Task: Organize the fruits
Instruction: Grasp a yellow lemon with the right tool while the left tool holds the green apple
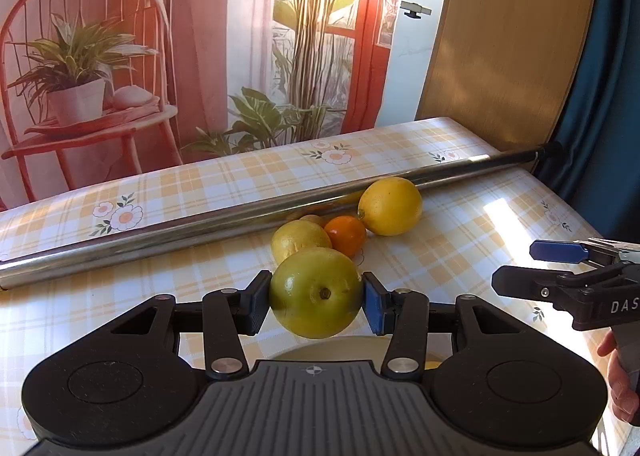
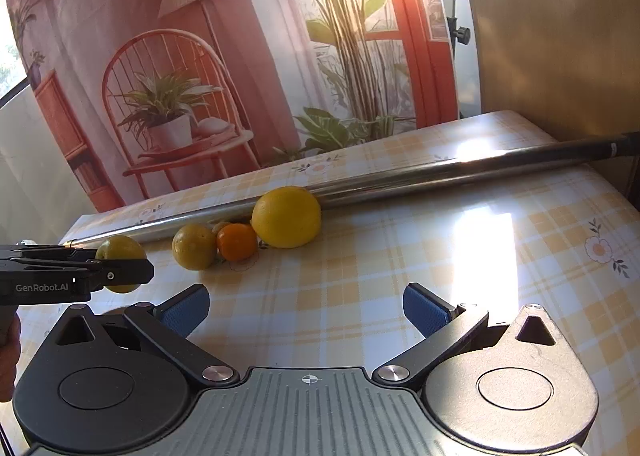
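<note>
My left gripper (image 1: pixel 316 298) is shut on a green-yellow round fruit (image 1: pixel 316 292), held above the table over a pale plate (image 1: pixel 332 350) whose rim shows just below it. Behind it lie a yellow-green fruit (image 1: pixel 298 238), a small orange (image 1: pixel 346 234) and a large yellow lemon (image 1: pixel 391 206), grouped against a metal pole. In the right wrist view the same held fruit (image 2: pixel 120 252) sits in the left gripper (image 2: pixel 120 270) at far left. My right gripper (image 2: pixel 306 312) is open over bare tablecloth, short of the lemon (image 2: pixel 286 216), the orange (image 2: pixel 237 242) and the yellow-green fruit (image 2: pixel 195 247).
A long metal pole (image 1: pixel 200 224) lies diagonally across the checked tablecloth (image 1: pixel 480 240) behind the fruits. A printed backdrop of a red chair and plants hangs beyond the table's far edge. A wooden panel and blue curtain stand at the right. A hand (image 1: pixel 618 380) holds the right gripper (image 1: pixel 516 266).
</note>
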### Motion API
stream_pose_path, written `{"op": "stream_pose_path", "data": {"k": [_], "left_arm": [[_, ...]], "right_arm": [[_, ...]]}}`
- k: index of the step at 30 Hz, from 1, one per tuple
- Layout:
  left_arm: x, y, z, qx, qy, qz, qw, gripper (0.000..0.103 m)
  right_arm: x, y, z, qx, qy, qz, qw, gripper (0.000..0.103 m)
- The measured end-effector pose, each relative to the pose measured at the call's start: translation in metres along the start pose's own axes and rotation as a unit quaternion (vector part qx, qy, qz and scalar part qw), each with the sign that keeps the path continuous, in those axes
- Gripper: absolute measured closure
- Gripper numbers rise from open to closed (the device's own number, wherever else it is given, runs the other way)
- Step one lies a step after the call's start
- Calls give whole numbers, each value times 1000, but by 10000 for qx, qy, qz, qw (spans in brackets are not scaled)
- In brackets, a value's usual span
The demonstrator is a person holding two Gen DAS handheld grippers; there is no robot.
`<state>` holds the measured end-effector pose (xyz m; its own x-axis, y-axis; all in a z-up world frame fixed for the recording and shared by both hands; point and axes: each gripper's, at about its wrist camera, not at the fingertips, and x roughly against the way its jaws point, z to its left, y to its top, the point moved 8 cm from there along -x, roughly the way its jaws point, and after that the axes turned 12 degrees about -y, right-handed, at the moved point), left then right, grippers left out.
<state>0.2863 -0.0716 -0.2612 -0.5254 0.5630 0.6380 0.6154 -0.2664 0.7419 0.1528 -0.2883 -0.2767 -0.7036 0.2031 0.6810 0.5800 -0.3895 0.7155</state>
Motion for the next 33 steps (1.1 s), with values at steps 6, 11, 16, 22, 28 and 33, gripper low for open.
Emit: {"op": "stream_pose_path", "data": {"k": [6,11,16,22,28,33], "left_arm": [[32,-9,4,0,56,-135,9999,53],[52,-18,15,203,122,-245,9994,53],[62,-26,21,397,152,-363,9984,53],[67,-34,20,562,102,-478,9972,53],[67,-37,17,540,48,-507,9972,53],[70,-41,21,619,75,-519,9967,53]], "right_arm": [[4,12,18,402,144,-211,9989,7],[-1,23,45,1048,373,-349,9932,27],[-16,33,71,1710,344,-370,9840,54],[-38,40,101,2224,275,-358,9739,71],[-50,47,130,2148,507,-344,9747,68],[-65,42,151,2292,568,-154,9716,56]]}}
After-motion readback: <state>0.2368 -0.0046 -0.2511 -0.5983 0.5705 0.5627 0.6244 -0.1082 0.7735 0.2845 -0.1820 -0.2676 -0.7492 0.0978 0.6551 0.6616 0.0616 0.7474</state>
